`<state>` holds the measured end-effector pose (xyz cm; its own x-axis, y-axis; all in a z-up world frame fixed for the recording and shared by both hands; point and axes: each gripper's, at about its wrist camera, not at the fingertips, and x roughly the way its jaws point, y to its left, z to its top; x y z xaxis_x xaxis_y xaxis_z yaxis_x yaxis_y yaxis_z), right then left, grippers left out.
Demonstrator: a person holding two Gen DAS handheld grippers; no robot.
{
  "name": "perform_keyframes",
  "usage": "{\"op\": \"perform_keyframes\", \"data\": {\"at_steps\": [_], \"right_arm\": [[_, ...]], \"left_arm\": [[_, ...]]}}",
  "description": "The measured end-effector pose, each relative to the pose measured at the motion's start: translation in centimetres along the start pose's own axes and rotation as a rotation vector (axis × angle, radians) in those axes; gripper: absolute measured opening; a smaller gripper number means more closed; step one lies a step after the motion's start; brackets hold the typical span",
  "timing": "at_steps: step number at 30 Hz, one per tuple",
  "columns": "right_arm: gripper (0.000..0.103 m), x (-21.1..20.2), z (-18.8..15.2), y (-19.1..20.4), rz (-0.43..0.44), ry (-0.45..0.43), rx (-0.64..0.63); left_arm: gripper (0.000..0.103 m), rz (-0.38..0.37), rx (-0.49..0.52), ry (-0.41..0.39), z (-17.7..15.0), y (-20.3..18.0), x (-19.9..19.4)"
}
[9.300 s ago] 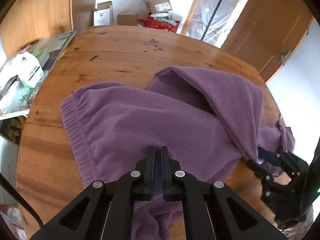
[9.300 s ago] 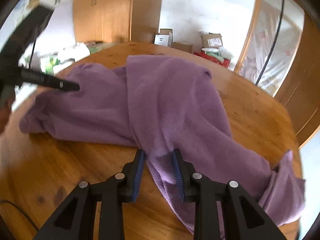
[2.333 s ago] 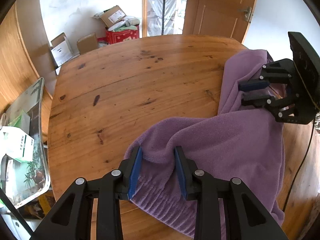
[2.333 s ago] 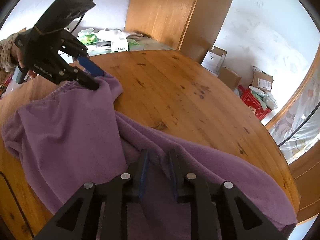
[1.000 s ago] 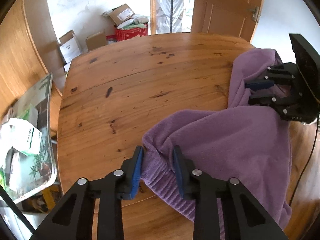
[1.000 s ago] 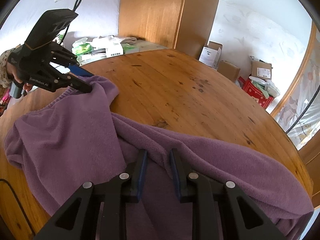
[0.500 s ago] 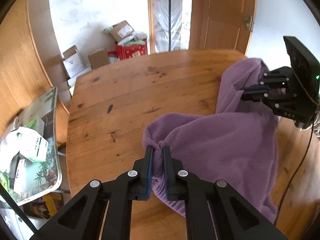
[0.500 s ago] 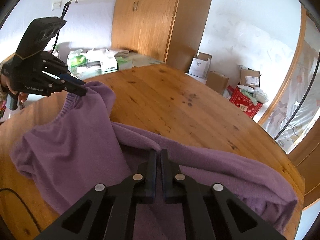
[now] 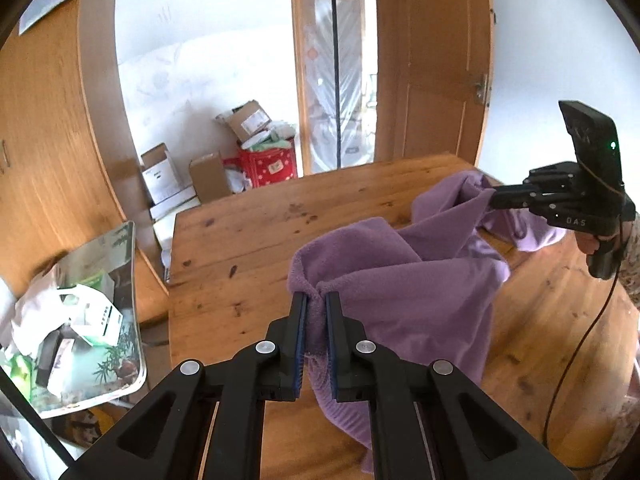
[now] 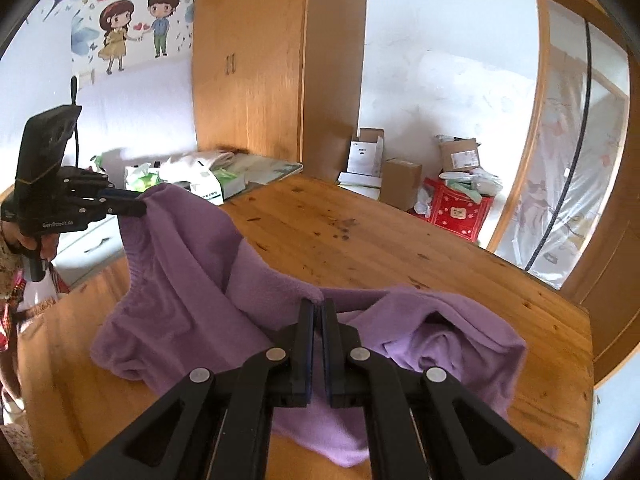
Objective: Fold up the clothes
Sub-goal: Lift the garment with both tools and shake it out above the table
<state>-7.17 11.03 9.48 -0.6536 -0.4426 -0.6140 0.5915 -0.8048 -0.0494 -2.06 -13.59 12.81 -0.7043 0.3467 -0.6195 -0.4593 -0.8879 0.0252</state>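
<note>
Your left gripper [image 9: 316, 304] has its fingers [image 9: 299, 320] nearly closed, pinching a ribbed edge of the purple garment [image 9: 420, 292]. Your right gripper [image 10: 317, 310] is likewise clamped on a fold. A second ago both pairs stood apart over cloth lying flat; now the garment hangs raised between them, lower part trailing on the wooden counter [image 9: 248, 240].

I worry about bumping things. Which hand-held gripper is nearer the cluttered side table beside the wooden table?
Left. The left hand-held gripper is over the wooden table's edge beside the side table; the right hand-held gripper grips the purple garment farther off, toward the table's opposite side.
</note>
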Motion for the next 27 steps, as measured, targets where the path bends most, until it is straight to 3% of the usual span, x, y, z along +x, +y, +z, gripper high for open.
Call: {"op": "perform_keyframes", "data": {"at_steps": [17, 27], "right_arm": [[0.004, -12.6, -7.4, 1.8, -0.045, -0.065, 0.115], [0.004, -16.3, -14.0, 3.8, -0.019, -0.007, 0.169]], "left_arm": [[0.009, -0.113, -0.024, -0.041, -6.1, -6.5, -7.1], [0.009, -0.18, -0.02, 0.001, -11.2, -11.2, -9.0]]}}
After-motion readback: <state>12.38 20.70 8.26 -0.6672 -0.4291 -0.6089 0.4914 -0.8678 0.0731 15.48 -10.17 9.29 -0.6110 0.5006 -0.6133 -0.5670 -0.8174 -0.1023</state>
